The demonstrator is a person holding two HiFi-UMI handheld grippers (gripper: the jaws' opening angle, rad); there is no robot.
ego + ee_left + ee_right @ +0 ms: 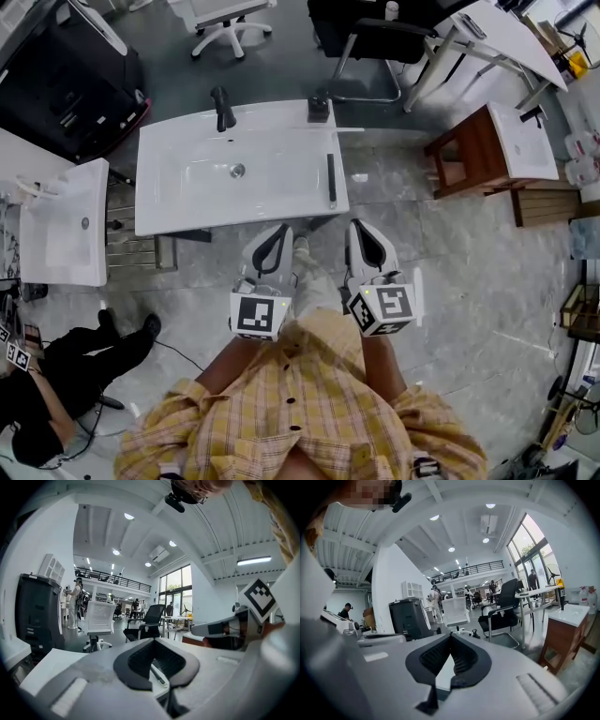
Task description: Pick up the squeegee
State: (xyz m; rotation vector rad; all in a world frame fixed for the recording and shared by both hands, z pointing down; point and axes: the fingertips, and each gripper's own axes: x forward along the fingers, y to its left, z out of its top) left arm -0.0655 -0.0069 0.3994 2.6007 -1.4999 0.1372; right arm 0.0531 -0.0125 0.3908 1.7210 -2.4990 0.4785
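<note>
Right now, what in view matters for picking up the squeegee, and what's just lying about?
Job: squeegee; sink it lies on; left gripper and right gripper, both shut and empty.
Lying about: faucet; dispenser; second sink; wooden stand; white chair.

Glossy wht sink [272,122], dark wood table [469,141] & polished stone-look floor [450,272].

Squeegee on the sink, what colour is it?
Black. The squeegee shows best in the head view, lying along the right side of the white sink.
</note>
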